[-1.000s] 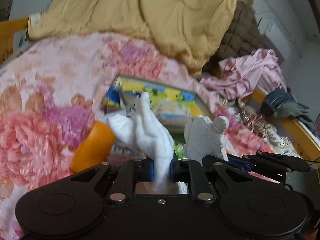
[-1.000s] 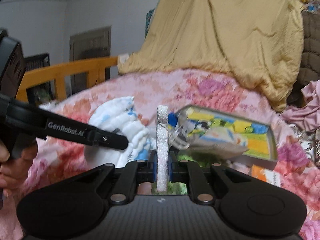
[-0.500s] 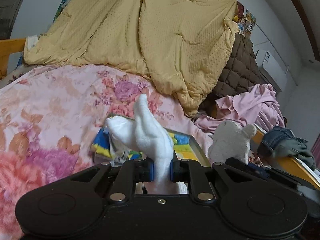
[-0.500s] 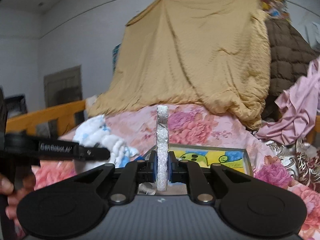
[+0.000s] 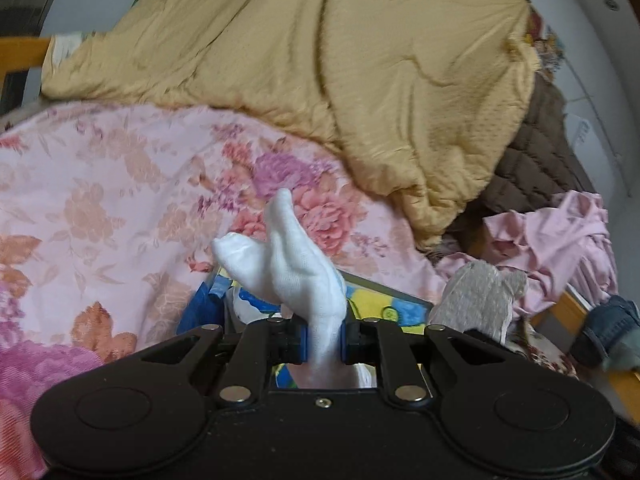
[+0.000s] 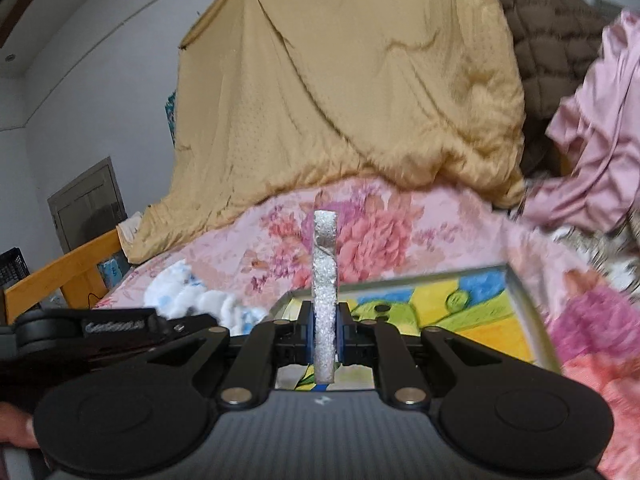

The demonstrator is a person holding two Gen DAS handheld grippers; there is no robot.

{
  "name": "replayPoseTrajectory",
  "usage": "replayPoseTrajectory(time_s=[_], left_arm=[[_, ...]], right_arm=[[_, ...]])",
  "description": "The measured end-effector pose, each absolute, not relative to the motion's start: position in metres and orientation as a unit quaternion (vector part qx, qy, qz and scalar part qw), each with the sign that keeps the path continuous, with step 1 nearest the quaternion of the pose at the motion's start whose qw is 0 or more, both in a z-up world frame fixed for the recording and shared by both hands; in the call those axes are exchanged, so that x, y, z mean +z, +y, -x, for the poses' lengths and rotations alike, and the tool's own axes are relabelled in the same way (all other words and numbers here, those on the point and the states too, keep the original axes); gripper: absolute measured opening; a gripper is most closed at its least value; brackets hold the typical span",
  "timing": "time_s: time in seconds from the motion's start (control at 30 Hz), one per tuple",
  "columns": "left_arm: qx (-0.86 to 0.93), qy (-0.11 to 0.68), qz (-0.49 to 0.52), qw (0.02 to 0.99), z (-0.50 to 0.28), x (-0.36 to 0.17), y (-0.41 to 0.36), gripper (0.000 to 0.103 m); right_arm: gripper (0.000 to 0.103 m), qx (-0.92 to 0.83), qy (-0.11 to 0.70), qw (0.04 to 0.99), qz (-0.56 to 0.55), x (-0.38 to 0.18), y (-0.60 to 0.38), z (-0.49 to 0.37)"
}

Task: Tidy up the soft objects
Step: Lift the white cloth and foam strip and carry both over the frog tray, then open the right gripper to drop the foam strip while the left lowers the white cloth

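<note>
The left gripper (image 5: 323, 340) is clamped on a white cloth (image 5: 294, 268), which rises between the jaws and leans up and to the left in the left wrist view. The right gripper (image 6: 325, 338) is closed nearly flat on a thin grey-white textured sheet (image 6: 325, 280) that stands edge-on and upright, its long axis vertical. Both items hang above the floral bed cover (image 5: 100, 200). The open tray with a yellow and blue printed base (image 6: 460, 312) lies directly ahead of and below both grippers; in the right wrist view it extends forward and to the right. The right gripper appears closer to the tray centre, so lowering onto it is probably the shorter path. Destination cannot be confirmed.
</note>
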State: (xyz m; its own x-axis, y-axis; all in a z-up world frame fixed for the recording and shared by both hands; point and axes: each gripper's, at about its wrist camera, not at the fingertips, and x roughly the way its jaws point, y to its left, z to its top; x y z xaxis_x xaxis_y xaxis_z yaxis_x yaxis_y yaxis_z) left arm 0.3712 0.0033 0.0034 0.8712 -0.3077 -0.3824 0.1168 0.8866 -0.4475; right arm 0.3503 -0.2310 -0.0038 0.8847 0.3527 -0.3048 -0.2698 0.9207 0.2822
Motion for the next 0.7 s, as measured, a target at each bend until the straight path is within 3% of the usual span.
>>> replayPoseTrajectory(time_s=[0.5,0.7], left_arm=[[-0.125,0.289,0.227,0.921,-0.43,-0.037,0.014,0.015],[-0.117,0.308,0.208,0.921,-0.434,-0.044,0.008,0.015]], right_arm=[[0.012,0.147,0.26,0.944,-0.138,-0.041,-0.219,-0.397],[0.019,0.133,0.263,0.946,-0.134,-0.042,-0.223,-0.396]])
